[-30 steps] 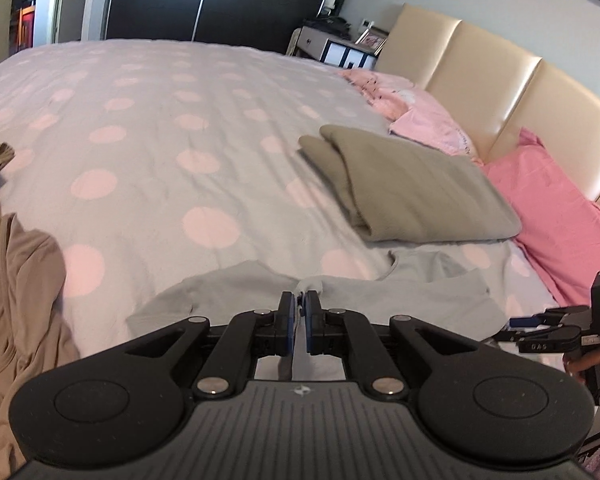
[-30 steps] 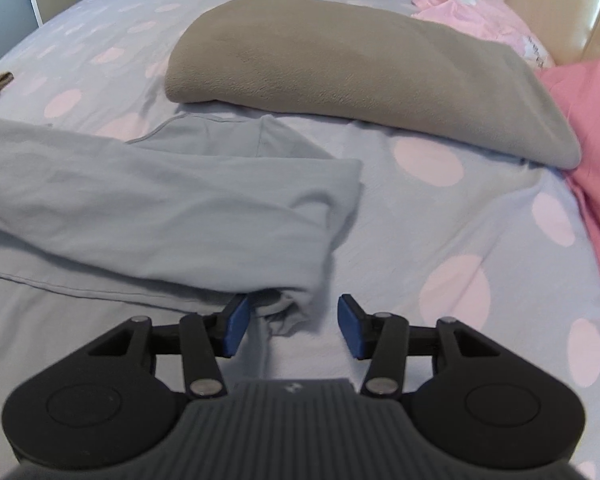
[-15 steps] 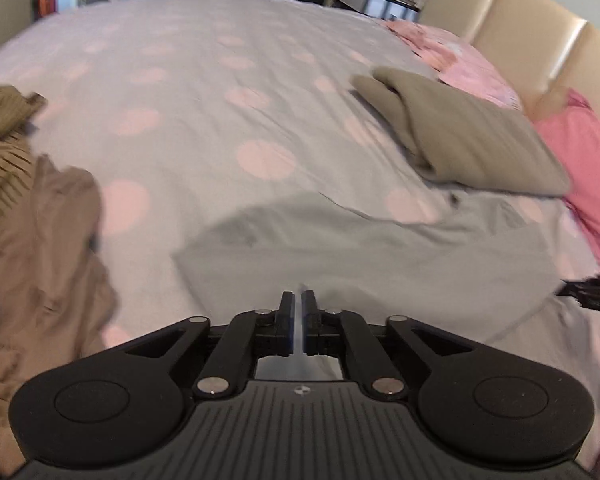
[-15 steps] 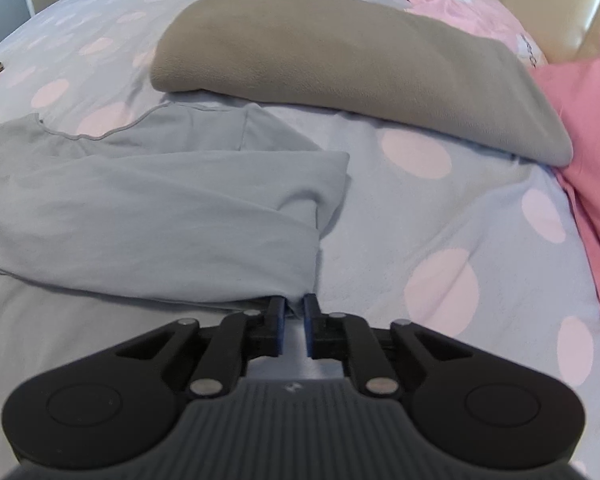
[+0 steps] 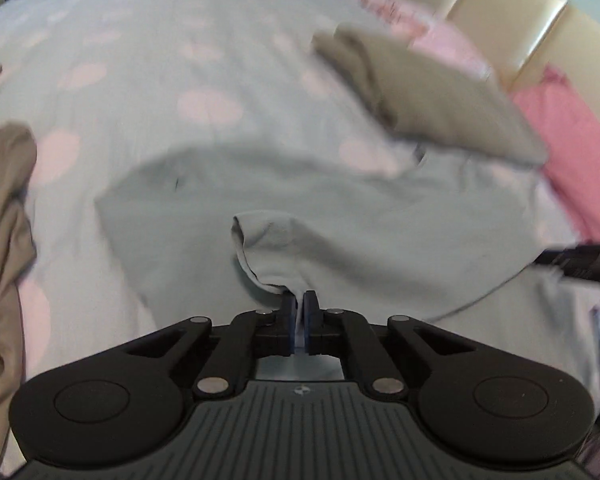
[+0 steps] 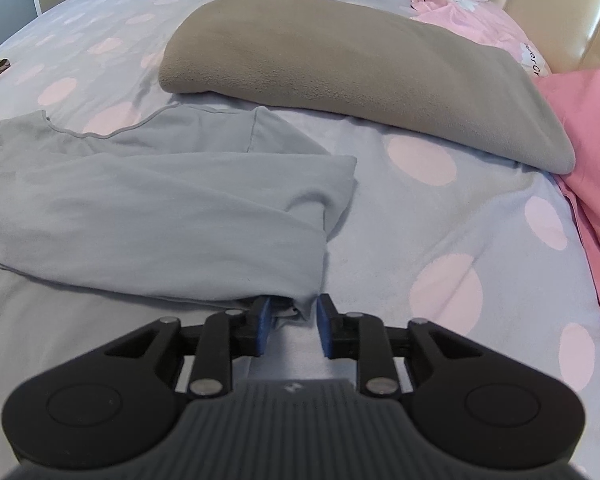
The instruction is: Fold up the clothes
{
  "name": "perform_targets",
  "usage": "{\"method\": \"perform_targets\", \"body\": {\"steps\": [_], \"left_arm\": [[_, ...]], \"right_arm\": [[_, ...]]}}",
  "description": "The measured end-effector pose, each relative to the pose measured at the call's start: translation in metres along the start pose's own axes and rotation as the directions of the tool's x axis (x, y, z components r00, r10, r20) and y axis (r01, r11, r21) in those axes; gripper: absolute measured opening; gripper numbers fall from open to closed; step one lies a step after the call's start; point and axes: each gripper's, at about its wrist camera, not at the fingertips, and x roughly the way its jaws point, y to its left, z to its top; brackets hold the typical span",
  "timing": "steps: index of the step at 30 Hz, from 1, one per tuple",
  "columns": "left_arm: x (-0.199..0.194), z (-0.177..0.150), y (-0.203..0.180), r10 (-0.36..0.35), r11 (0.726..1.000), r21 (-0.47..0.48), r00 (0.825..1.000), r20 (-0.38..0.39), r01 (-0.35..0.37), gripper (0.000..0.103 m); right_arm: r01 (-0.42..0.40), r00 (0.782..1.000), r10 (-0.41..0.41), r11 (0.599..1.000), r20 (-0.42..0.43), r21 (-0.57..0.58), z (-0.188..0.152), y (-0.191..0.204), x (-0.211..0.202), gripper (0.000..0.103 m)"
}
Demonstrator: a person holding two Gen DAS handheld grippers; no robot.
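The pale grey-green, soft jersey garment (image 6: pixel 152 200) lies half folded on the bed's grey sheet with pink dots (image 6: pixel 440 240), just in front of the folded taupe fleece blanket (image 6: pixel 360 68). The left gripper (image 5: pixel 299 304) has its fingers pressed together, pinching a bunched edge of the garment. The right gripper (image 6: pixel 291 318) is opening, its fingers astride the folded corner without pressing it. With that corner loose, any pull from the left would likely drag the fold askew or unroll it.
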Motion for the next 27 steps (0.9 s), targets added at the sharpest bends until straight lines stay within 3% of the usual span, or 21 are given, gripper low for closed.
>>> {"method": "perform_targets", "body": {"steps": [5,8,11,13,19,21,24,27], "left_arm": [[-0.041,0.016,-0.004,-0.054,0.998,-0.015,0.991,0.121,0.057,0.002],[-0.053,0.018,0.002,-0.015,0.999,-0.039,0.988,0.154,0.021,0.001],[-0.05,0.017,0.02,0.056,0.996,-0.082,0.991,0.121,-0.046,0.001],[-0.038,0.011,0.027,0.103,0.992,-0.075,0.993,0.058,-0.099,0.001],[-0.001,-0.008,0.035,0.166,0.986,-0.009,0.984,-0.067,-0.167,0.001],[0.0,-0.012,0.036,0.169,0.986,0.01,0.983,-0.07,-0.168,0.002],[0.0,-0.014,0.036,0.175,0.984,0.018,0.982,-0.068,-0.175,0.003],[-0.003,-0.01,0.034,0.182,0.983,0.009,0.981,-0.069,-0.182,0.007]], "right_arm": [[-0.007,1.0,0.007,0.999,0.015,0.033,-0.001,-0.002,0.0,0.035],[-0.002,1.0,0.002,1.0,0.025,0.024,0.0,0.0,0.0,0.034],[-0.02,1.0,0.02,1.0,0.011,0.02,0.001,0.001,0.001,0.014],[-0.036,0.999,0.036,0.999,0.006,0.014,0.0,0.003,0.0,0.011],[-0.043,0.998,0.041,0.999,-0.055,-0.02,0.001,0.008,0.005,0.011],[-0.051,0.995,0.049,0.998,-0.091,-0.023,0.001,0.006,0.005,0.013],[-0.069,0.993,0.067,0.997,-0.102,-0.016,0.003,0.0,-0.006,0.026],[-0.083,0.995,0.084,0.996,-0.054,0.025,0.012,-0.009,-0.026,0.026]]}}
